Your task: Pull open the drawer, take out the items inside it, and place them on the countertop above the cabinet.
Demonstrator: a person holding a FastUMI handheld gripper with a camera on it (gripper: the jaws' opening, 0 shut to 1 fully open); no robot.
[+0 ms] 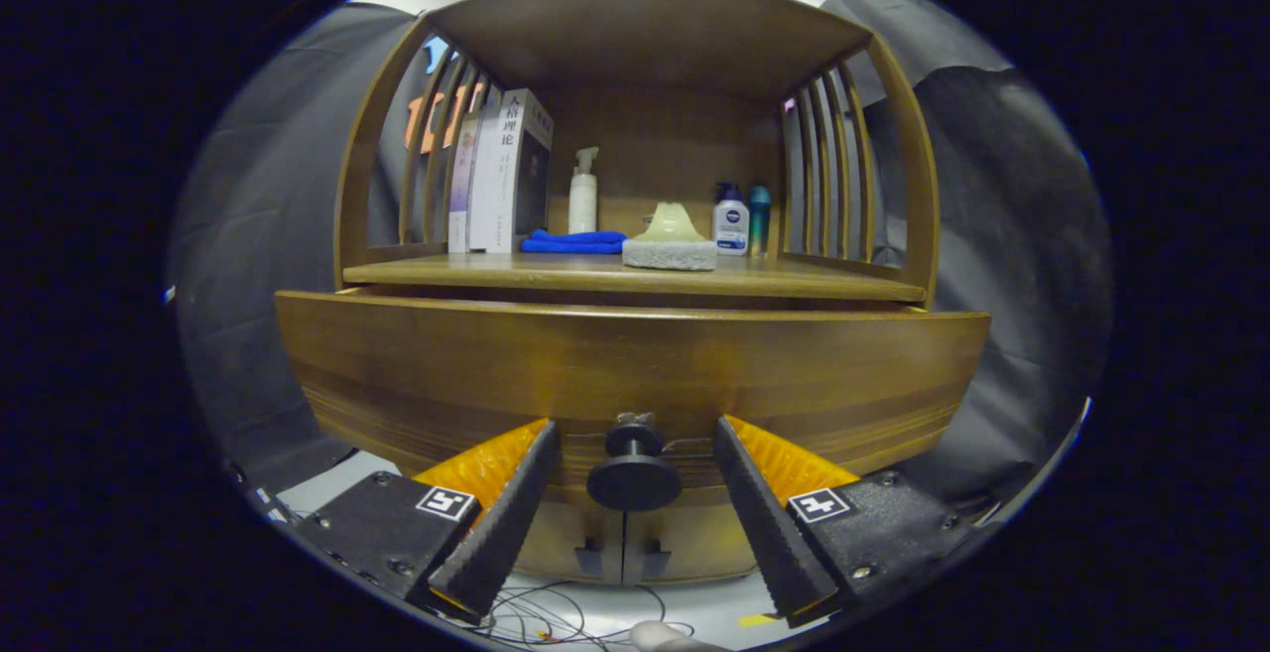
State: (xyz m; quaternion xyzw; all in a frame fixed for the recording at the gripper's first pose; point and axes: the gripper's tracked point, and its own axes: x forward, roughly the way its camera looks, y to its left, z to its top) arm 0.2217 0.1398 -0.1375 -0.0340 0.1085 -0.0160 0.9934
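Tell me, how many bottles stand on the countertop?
3. A white pump bottle stands beside the books; a white bottle and a teal one stand at the far side. The open gripper flanks the drawer knob.

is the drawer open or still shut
Partly open, it seems: the drawer front stands forward of the countertop edge. The open gripper brackets the knob, its fingers not touching it.

white book [511, 171] on the shelf: spine title reads 人格理论 | blue-capped bottle [731, 220]: label print too small to make out | gripper [635, 426]: fingers spread either side of the drawer knob [633, 473], clear of it, each base bearing a square black-and-white marker tag [445, 502], no characters
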